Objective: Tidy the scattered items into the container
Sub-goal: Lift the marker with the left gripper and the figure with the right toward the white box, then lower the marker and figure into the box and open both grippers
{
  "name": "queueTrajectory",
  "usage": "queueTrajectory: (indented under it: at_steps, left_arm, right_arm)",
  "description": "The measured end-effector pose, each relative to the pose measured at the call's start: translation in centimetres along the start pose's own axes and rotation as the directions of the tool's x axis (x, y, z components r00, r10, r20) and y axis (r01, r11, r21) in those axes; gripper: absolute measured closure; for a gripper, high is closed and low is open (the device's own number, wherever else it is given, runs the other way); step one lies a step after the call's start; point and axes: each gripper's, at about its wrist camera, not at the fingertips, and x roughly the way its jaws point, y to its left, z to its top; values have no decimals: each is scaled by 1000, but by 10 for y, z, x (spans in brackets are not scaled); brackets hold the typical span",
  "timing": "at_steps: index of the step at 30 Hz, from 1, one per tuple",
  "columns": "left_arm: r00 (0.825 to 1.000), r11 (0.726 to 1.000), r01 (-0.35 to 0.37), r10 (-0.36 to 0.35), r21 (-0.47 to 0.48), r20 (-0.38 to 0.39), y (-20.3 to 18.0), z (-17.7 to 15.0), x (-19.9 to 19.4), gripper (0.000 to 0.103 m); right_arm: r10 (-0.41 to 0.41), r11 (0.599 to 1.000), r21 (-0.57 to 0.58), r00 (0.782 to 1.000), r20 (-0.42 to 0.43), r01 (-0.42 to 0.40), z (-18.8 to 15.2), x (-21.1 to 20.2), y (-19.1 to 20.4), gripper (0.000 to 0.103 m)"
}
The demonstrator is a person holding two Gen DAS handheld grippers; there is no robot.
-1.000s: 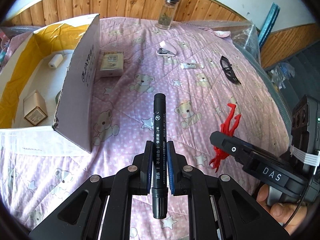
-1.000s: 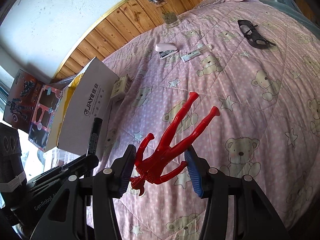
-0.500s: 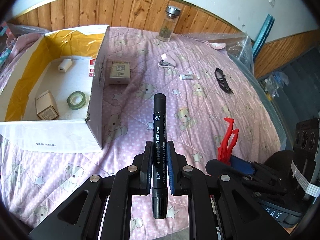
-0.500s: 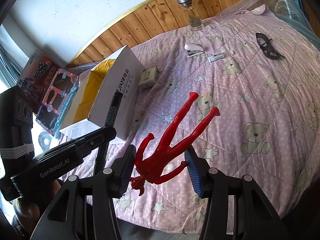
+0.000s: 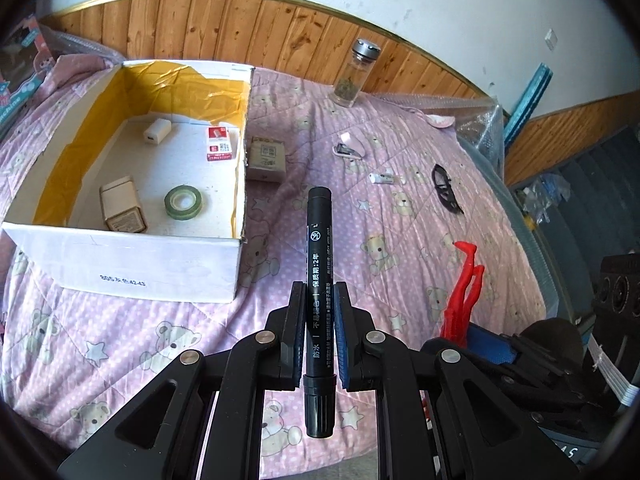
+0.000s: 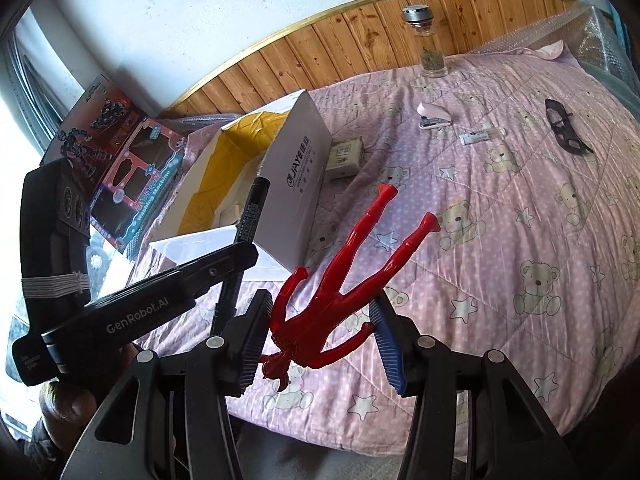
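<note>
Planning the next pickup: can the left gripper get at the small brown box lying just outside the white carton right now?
Probably not yet. The path over the quilt to the small brown box looks free, but the left gripper is shut on the black marker, so its fingers are occupied until that goes into the white carton.

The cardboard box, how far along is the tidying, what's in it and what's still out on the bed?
Done: the cardboard box already holds a tape roll, a charger, a red-and-white pack and a small carton. In hand: the left gripper clamps a black marker, the right gripper a red figure. Left on the quilt: beige box, stapler, small tube, black glasses, glass bottle.
</note>
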Motion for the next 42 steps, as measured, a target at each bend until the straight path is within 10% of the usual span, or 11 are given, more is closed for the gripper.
queueTrajectory:
  at_steps: [42]
  left_arm:
    - [987, 968, 51, -10, -246, 163, 152, 46, -50, 90]
  right_arm:
    - [45, 966, -256, 999, 25, -37, 58, 32, 148, 51]
